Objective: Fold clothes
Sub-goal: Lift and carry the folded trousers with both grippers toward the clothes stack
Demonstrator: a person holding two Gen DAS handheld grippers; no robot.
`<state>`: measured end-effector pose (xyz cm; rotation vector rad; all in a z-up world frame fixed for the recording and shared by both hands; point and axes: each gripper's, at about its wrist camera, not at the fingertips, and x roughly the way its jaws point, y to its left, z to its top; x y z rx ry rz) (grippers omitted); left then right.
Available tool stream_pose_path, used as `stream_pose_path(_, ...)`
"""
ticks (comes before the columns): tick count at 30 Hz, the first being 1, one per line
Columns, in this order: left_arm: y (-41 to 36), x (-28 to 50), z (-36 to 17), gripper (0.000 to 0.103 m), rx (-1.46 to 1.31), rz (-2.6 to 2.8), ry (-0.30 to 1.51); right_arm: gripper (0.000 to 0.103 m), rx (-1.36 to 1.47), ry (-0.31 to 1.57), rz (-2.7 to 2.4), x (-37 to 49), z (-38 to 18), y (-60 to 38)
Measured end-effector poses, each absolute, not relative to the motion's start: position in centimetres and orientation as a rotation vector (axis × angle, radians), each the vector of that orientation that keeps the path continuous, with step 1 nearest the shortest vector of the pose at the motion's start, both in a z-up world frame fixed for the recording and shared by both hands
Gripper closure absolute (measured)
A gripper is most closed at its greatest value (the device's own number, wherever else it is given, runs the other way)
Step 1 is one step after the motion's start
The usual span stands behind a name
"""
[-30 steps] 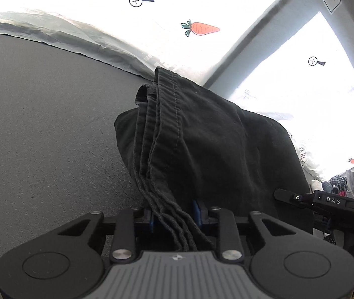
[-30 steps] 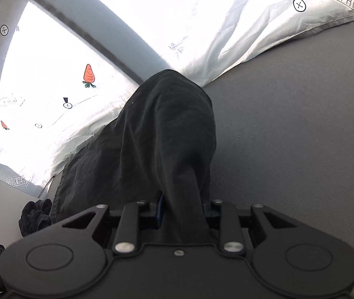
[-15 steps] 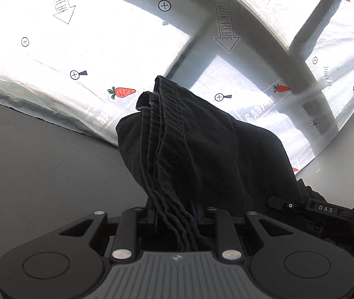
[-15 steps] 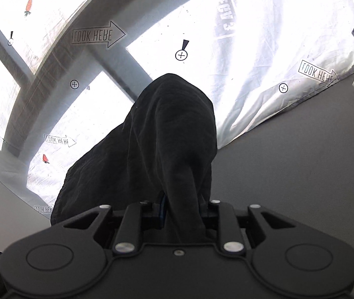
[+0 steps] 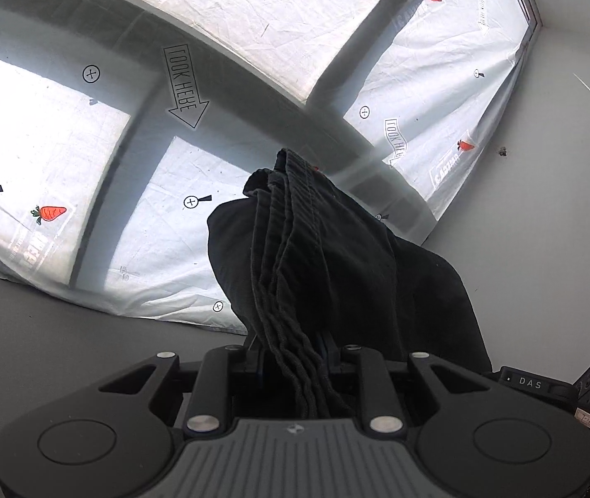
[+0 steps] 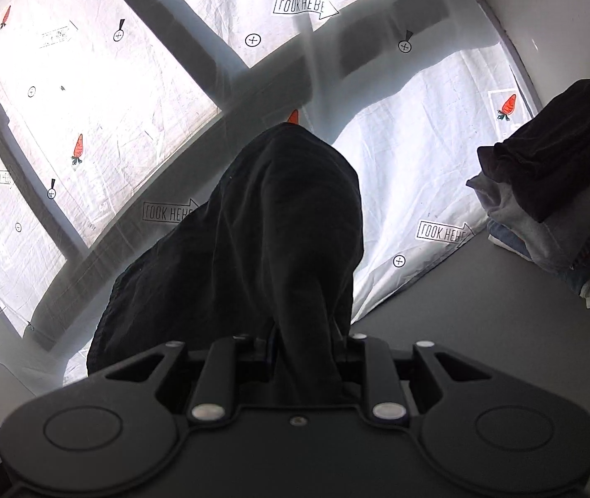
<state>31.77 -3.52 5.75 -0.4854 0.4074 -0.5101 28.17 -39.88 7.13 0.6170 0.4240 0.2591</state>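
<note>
A black garment (image 5: 336,265) with stitched, layered hems is pinched in my left gripper (image 5: 295,357), which is shut on it; the cloth covers the fingers. In the right wrist view the same black garment (image 6: 278,240) drapes over my right gripper (image 6: 303,344), also shut on it. Both grippers hold it lifted above the grey table (image 5: 67,348), which also shows in the right wrist view (image 6: 481,323).
A stack of folded clothes (image 6: 552,191) with a black piece on top sits at the table's right. A white printed sheet (image 5: 253,41) covers the window behind. The other gripper's body (image 5: 544,386) shows at the right edge.
Both grippers have tilted upward and risen with the garment: the table has dropped low in view and more window shows. The folded stack has come into the right view.
</note>
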Motion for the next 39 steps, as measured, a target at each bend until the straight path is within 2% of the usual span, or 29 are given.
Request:
stream_pose_path(10, -25.5, 32.9, 6.7, 0.079, -0.559, -0.433, 0.35, 0.081, 0.438, 0.417, 0.305, 32.2, 6.1, -57.5)
stream_pose_path(15, -34.6, 36.9, 7.7, 0.079, -0.606, -0.451, 0.353, 0.081, 0.425, 0.41, 0.282, 36.2, 7.9, -65.8)
stream_pose_path(21, -44.0, 43.7, 8.4, 0.079, -0.517, -0.437, 0.321, 0.08, 0.29, 0.349, 0.231, 42.6, 10.1, -72.7)
stream_pose_path(27, -48.9, 51.2, 5.4, 0.079, -0.481, -0.42, 0.373, 0.075, 0.218, 0.359, 0.149, 50.5, 8.6, -76.2)
stream_pose_path(32, -51.2, 55.6, -0.7, 0.074, -0.414, -0.316, 0.513, 0.072, 0.073, 0.457, 0.067, 55.3, 5.1, -75.2)
stream_pose_path(33, -51.2, 55.9, -1.6, 0.074, -0.423, -0.303, 0.521, 0.07, 0.025, 0.471, 0.047, 55.8, 4.3, -74.5)
stream_pose_path(36, -51.1, 55.9, -2.2, 0.071, -0.402, -0.29, 0.506, 0.054, -0.084, 0.414, 0.001, 55.8, 3.3, -73.0)
stream_pose_path(39, -50.5, 56.3, -2.3, 0.07, -0.43, -0.282, 0.518, 0.053, -0.139, 0.327, -0.032, 55.3, 3.9, -72.2)
